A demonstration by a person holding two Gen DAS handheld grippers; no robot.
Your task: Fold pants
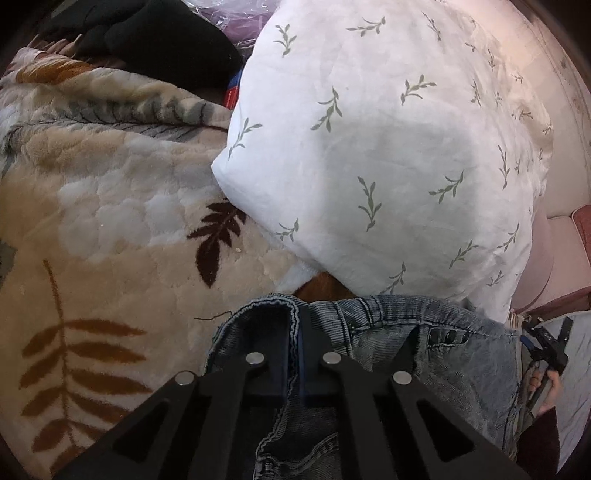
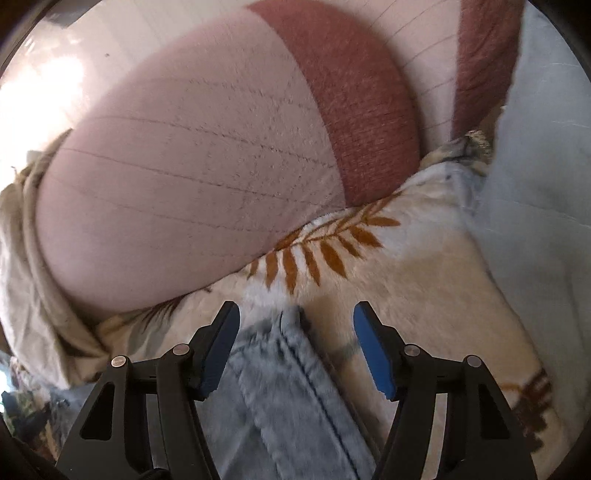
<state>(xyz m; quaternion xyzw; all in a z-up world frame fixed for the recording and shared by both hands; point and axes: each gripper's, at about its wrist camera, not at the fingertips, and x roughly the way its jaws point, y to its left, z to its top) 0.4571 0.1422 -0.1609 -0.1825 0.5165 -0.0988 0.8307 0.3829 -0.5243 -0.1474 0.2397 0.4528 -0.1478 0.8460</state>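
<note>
A pair of pale, washed blue denim pants [image 1: 436, 354] is lying on a bed covered by a plush cream blanket [image 1: 110, 221] printed with rust-orange and dark brown leaf sprays.

In the left wrist view, the left gripper [image 1: 295, 325] is pinching a fold of the waistband, its black jaws closed tight on the denim with the hem edge standing up between them. The rest of the waistband, with a row of dark snaps, is stretching away to the right of the jaws. Just beyond the jaws, a large white pillow [image 1: 369, 147] with small green sprigs is resting on the blanket, its lower edge touching the pants. Farther beyond and to the left, dark clothing [image 1: 155, 33] is piled at the head of the bed. At the far right edge, a hand is holding the other gripper [image 1: 550, 350].

In the right wrist view, which is motion-blurred, the right gripper [image 2: 295, 325] is hovering over a strip of the pants with a dark stitched seam. Its blue-padded jaws are standing partly open on either side of the fabric, not pressing it. Beyond the jaws a pink cushion [image 2: 184, 166] with a reddish-brown band is lying on the blanket. To the right of the jaws, pale blue bedding [image 2: 535, 166] is showing.
</note>
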